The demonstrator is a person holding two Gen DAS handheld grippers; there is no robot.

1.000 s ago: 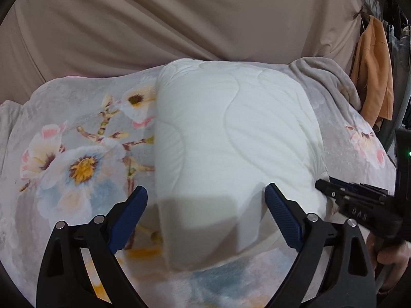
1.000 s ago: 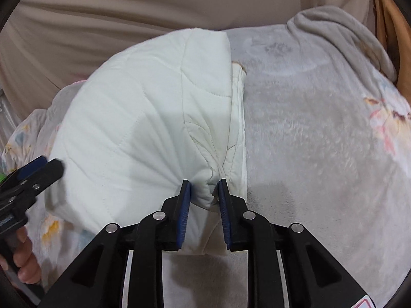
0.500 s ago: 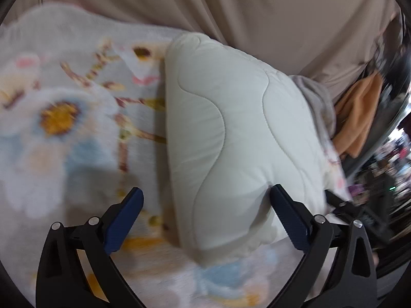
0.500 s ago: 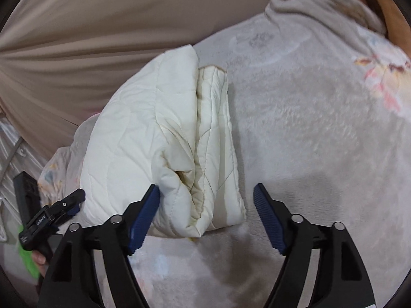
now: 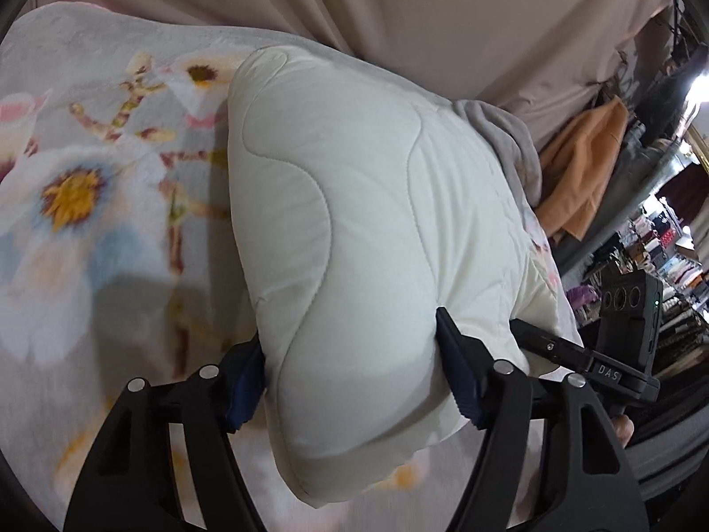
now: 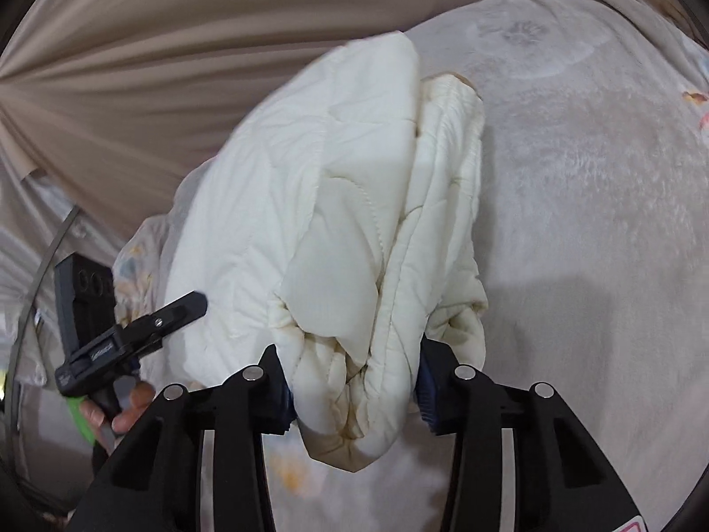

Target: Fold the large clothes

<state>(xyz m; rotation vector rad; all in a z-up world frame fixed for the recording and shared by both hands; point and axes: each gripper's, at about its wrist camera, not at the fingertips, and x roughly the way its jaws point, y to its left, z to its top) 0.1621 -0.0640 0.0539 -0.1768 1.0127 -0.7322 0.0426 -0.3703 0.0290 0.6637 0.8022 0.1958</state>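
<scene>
Left wrist view: left gripper (image 5: 350, 381) jaws have just been closing and now squeeze the near end of the folded white quilted garment (image 5: 354, 204), blue pads dented into the padding on both sides, so it counts as clamped on a thick bundle, jaws still fairly wide. Bundle lies on the floral blanket (image 5: 79, 204), smooth folded edge to the left, near end bulging over the fingers. Right gripper (image 5: 571, 350) shows at the far right of this view, on the bundle's other side, tip touching its edge. Beyond: beige curtain (image 5: 443, 13), orange cloth (image 5: 580, 177) hanging, cluttered shelves further right.

Right wrist view: right gripper (image 6: 352, 383) jaws have just been closing too, and are clamped on the open, layered end of the same garment (image 6: 336, 204), several stacked cream layers pinched between the pads, a lump hanging below them. Probably gripped here to keep the loose layers from springing apart. Left gripper (image 6: 177, 308) visible at left, held by a hand (image 6: 119, 412). Grey fleece part of the blanket (image 6: 598, 204) to the right of the bundle, well clear of the pads.

Judgement: folding looks mostly done, the garment is a compact thick packet; both ends gripped at once suggests a lift, shift or final fold-over. Risk: puffy filling slips out of the wide left grip, or the inner layers slide out on the right side.
</scene>
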